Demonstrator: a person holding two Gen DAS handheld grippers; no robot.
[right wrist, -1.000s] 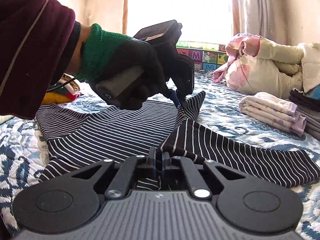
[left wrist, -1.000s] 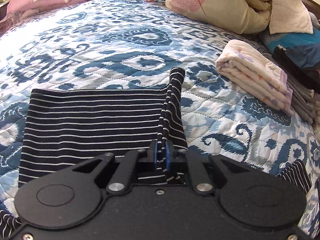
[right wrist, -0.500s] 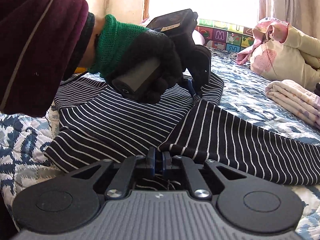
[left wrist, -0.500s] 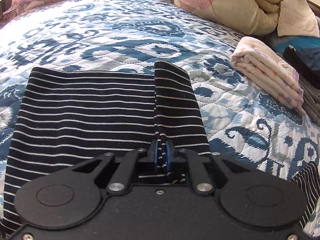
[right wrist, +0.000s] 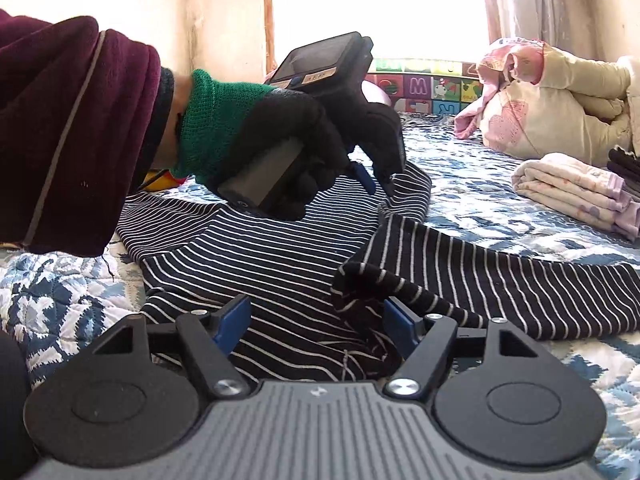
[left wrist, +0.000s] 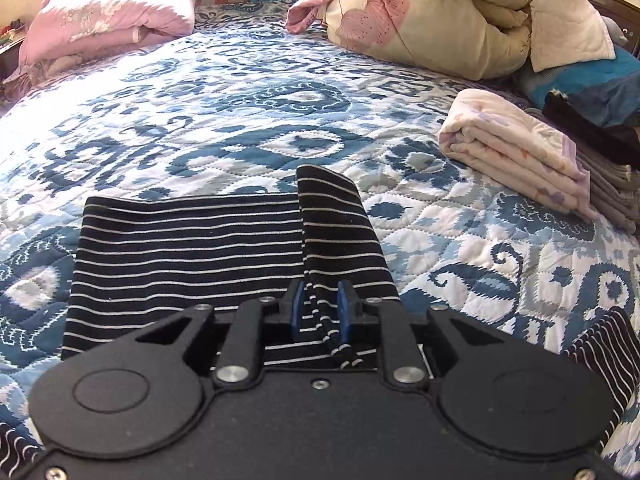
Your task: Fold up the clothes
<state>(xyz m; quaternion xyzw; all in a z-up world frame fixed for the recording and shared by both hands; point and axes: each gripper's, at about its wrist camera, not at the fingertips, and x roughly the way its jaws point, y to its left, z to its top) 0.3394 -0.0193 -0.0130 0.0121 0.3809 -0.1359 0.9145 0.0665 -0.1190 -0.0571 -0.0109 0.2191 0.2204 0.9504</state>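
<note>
so the striped shirt lay flat on the quilt, body to the left, sleeve trailing right. left gripper sat over the folded side edge, jaws opening, a fabric ridge between the pads and barely pinched if at all. right gripper, nearer the sleeve, was opening wide, cloth loose between its jaws, sleeve root just ahead-right.

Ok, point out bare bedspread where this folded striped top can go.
Free: the blue-and-white quilted bedspread beyond the black white-striped top, between the pink pillow and the cream floral duvet. Crowded: right edge, with the folded pale floral cloth and stacked clothes.
</note>
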